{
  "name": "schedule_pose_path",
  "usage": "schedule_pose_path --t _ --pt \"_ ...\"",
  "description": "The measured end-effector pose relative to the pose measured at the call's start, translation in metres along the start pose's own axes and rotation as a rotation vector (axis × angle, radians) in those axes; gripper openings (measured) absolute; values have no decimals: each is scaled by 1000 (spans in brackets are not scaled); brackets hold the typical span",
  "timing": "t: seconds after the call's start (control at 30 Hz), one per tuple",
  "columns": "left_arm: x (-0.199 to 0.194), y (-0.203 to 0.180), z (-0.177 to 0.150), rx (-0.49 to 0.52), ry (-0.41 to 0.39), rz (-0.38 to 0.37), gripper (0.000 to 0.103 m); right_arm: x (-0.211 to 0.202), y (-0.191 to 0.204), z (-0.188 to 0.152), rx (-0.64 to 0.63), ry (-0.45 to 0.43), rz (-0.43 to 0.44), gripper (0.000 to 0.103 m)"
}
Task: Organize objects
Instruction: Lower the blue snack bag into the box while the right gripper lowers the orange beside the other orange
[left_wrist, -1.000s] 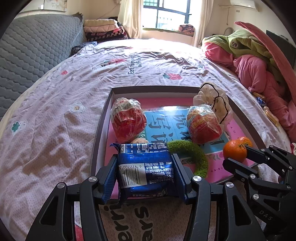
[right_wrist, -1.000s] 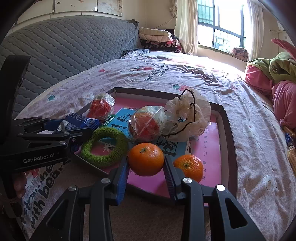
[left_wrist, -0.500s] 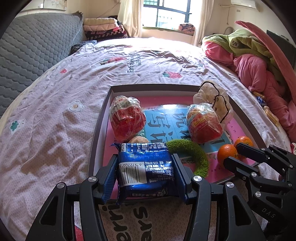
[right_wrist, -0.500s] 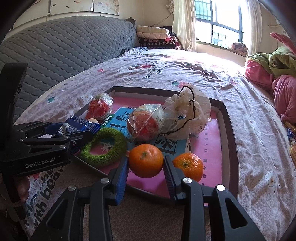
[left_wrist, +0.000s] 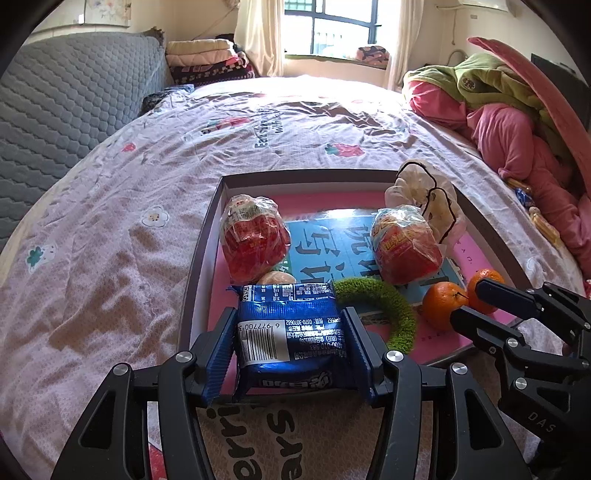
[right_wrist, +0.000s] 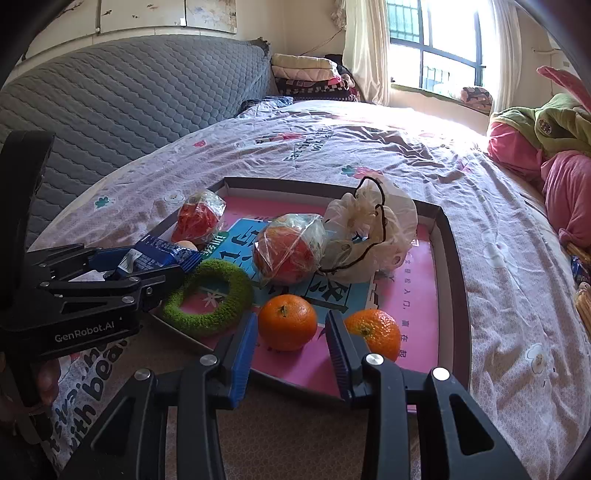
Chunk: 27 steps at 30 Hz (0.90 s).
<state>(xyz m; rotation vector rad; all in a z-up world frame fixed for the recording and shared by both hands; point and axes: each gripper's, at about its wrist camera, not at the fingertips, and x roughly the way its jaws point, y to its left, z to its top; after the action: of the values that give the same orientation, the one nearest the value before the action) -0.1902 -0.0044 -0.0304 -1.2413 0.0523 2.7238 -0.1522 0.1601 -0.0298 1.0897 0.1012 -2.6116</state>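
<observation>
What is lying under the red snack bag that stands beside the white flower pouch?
The red snack bag rests on a blue printed card in the pink tray. The bag covers the print directly beneath it, so that part cannot be read.

A blue snack packet (left_wrist: 291, 334), two orange tangerines (right_wrist: 287, 322), a green fuzzy ring (right_wrist: 208, 301) and a pink-lined tray (right_wrist: 448, 258) are seen on lilac flower-printed bedding (left_wrist: 110, 229).

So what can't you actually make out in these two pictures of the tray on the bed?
- Small pale round thing, left wrist view: mostly hidden behind the blue foil snack packet.
- Blue printed sheet, right wrist view: its characters are partly covered by the clear-wrapped red snack and white drawstring bag.
- Right gripper: whether its pads touch the near orange tangerine.
</observation>
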Motion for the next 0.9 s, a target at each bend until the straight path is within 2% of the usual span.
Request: schedule_pose_path --t 0.3,0.43,0.73,0.9 --pt "-8 -3 3 7 -25 1 59 -6 -4 2 9 -14 -4 38" --pt "-12 -3 5 1 -36 5 62 -8 -6 3 19 -23 -6 43" --pt "-16 -3 7 -4 -47 3 63 -12 -7 3 25 -30 -16 44" --pt "-22 1 10 -13 -63 4 64 -14 -8 5 31 -34 -20 51"
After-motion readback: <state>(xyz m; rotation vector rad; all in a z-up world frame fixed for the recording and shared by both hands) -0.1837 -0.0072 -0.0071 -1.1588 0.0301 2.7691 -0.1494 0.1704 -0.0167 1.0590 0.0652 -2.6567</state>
